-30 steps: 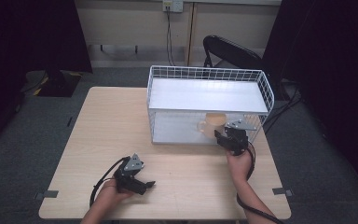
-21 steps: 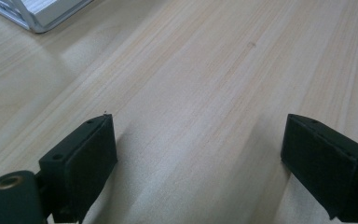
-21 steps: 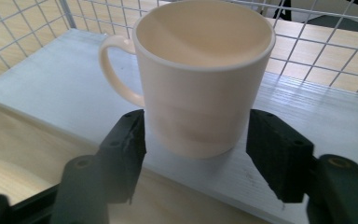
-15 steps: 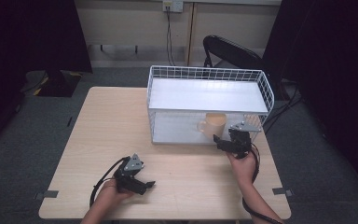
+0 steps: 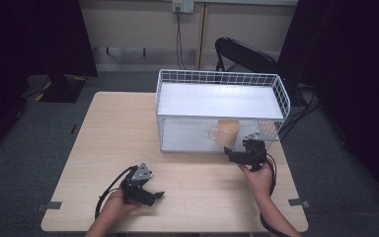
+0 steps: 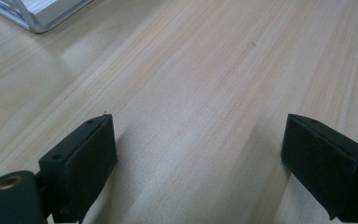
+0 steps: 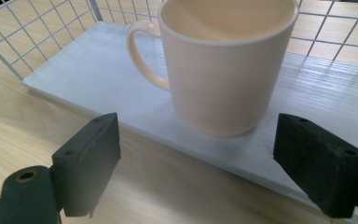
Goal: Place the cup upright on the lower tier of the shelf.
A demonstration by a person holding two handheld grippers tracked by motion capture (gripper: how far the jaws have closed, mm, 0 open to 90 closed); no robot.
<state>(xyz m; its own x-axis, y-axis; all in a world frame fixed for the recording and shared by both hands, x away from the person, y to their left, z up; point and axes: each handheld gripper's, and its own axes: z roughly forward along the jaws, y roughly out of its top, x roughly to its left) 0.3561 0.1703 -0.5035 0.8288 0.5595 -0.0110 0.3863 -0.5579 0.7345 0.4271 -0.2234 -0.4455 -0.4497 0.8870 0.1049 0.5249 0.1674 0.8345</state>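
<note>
One cream ceramic mug on the white rack shelf: rigid, breakable, slick; we'd pinch its body. Right claw, just opened, and left claw gape empty.

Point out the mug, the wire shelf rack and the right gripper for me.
mug [image 7: 223, 70], right gripper view, on its outer wall.
wire shelf rack [image 5: 219, 100], high view, on its bare top board.
right gripper [image 5: 230, 154], high view, midway between its open fingertips.
</note>
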